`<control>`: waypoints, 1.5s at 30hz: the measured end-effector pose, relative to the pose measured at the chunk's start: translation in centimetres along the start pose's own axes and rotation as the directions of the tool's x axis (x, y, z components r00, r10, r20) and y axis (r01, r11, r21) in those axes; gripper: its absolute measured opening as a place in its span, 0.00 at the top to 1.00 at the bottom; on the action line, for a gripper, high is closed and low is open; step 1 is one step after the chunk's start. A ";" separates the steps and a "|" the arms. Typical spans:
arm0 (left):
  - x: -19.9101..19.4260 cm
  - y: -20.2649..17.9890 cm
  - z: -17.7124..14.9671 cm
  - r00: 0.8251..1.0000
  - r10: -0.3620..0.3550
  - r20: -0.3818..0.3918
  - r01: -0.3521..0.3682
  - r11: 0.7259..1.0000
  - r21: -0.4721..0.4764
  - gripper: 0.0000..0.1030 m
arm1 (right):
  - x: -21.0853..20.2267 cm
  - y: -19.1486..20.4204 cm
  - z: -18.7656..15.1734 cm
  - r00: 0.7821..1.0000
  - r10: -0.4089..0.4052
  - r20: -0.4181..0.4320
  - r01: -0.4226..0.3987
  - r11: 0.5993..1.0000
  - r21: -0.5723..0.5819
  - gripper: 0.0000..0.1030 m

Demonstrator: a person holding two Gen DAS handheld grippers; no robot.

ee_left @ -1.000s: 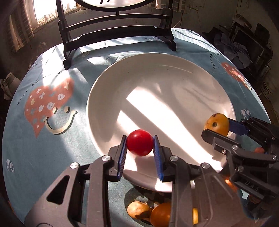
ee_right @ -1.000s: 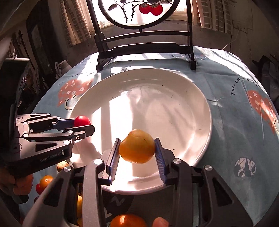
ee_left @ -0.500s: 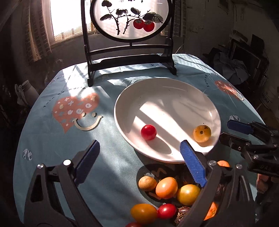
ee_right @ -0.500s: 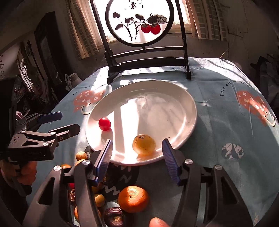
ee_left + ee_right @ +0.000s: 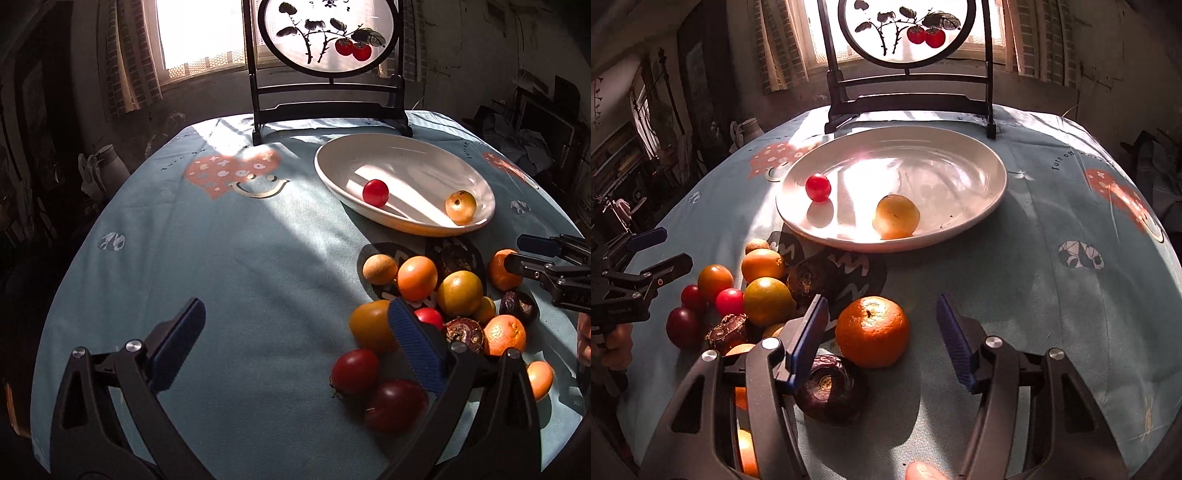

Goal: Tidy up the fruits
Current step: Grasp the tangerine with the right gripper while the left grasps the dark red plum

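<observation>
Two fruits on the plate (image 5: 982, 206)
We held both tools, left tool (image 5: 291, 343) and right tool (image 5: 882, 334), spread and empty; a glossy red tomato (image 5: 817, 187) and a speckled yellow fruit (image 5: 896, 216) sat apart.

Both tools are held low at the near edge of the surface (image 5: 240, 258), each with its blue-padded jaws spread wide and gripping nothing. The left hand-held gripper (image 5: 291, 343) points forward from the near left, its fingers (image 5: 177, 343) well apart. The right hand-held gripper (image 5: 882, 332) points forward from the near right, fingers (image 5: 955, 349) likewise parted. Each tool appears in the other's camera, at the frame's edge. A hand (image 5: 613, 343) grips the left tool's handle. A fingertip (image 5: 923, 470) shows at the bottom edge of the right wrist view.
</observation>
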State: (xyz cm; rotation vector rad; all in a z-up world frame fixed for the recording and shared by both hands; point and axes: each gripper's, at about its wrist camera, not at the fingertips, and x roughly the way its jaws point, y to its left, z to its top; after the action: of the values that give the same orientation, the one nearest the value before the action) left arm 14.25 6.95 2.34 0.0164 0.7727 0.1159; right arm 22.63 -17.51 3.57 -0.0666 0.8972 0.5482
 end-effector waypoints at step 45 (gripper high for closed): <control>-1.9 -4.1 -4.3 0.957 -0.264 -0.120 0.287 0.921 0.264 0.43 | 1.2 -1.0 -0.6 0.999 0.029 -0.028 -0.026 0.995 0.094 0.57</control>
State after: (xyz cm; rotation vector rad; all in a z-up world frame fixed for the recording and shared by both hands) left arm 10.31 2.50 0.41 0.1713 0.8613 -0.2638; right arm 23.29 -18.05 2.06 0.0225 0.9522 0.5312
